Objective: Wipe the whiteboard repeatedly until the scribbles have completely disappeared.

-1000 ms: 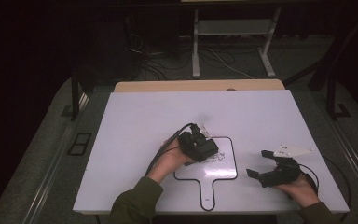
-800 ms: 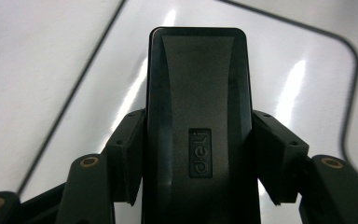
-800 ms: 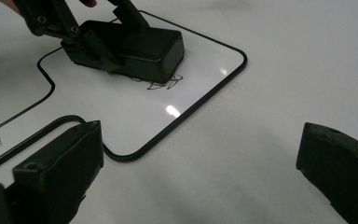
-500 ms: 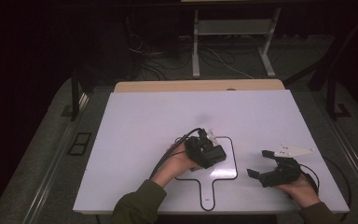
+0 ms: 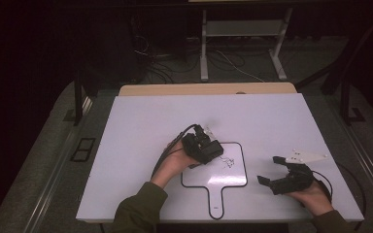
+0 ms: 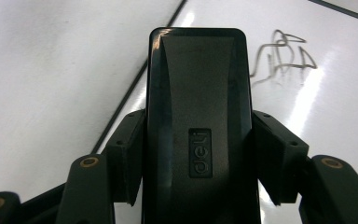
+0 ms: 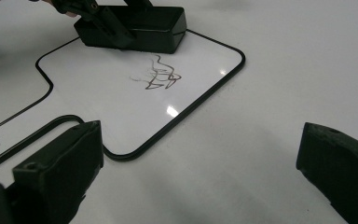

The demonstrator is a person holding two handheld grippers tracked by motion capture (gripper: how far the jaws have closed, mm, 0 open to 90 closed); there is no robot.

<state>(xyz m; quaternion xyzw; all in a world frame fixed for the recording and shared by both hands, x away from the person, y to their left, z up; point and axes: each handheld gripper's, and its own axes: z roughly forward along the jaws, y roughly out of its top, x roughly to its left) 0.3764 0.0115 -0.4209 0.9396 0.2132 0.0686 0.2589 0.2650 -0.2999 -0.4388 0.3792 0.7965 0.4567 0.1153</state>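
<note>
A small handled whiteboard (image 5: 223, 175) with a black rim lies flat on the table, with a dark scribble (image 5: 227, 162) on it. My left gripper (image 5: 205, 148) is over the board's upper left corner, shut on a black eraser (image 6: 198, 93) that is gripped on both sides. The eraser's front end points at the scribble (image 6: 282, 53), a short way off. In the right gripper view the eraser (image 7: 140, 28) rests on the board just beyond the scribble (image 7: 156, 77). My right gripper (image 5: 268, 170) rests open on the table right of the board, nothing between its jaws (image 7: 200, 168).
The large white table (image 5: 141, 126) spreads around the board; its right edge is close to my right hand. A wooden strip (image 5: 206, 89) runs along the far edge. Cables trail from both grippers. Table legs and wires lie on the dark floor beyond.
My left gripper slid the eraser right, toward the scribble, then drew back up and left. The right gripper has stayed still.
</note>
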